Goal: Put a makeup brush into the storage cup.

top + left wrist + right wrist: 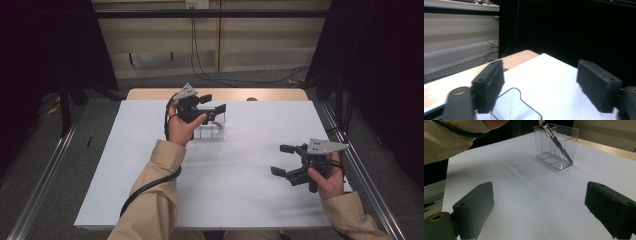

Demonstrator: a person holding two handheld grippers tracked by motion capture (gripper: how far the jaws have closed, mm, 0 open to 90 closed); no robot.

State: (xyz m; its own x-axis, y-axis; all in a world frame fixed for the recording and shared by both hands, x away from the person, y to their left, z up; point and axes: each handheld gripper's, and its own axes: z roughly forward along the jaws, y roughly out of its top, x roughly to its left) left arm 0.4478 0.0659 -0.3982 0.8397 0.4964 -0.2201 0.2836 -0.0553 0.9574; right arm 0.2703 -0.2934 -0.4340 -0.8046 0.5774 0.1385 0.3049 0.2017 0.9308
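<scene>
- Right gripper view: a clear organizer (556,146) is standing toward the table's (524,195) far side, a brush (554,138) leaning in one compartment, handle out for easy picking.
- The left tongs (212,111) are hovering just over it, jaws wide, holding nothing.
- The right tongs (284,160) are waiting well apart, likewise wide and empty.

Premises present as a laboratory recording bay: white-topped table (150,200) within aluminium rail framing (40,185), black curtains (385,75) at both sides (cables (200,70) trail across grey floor).
</scene>
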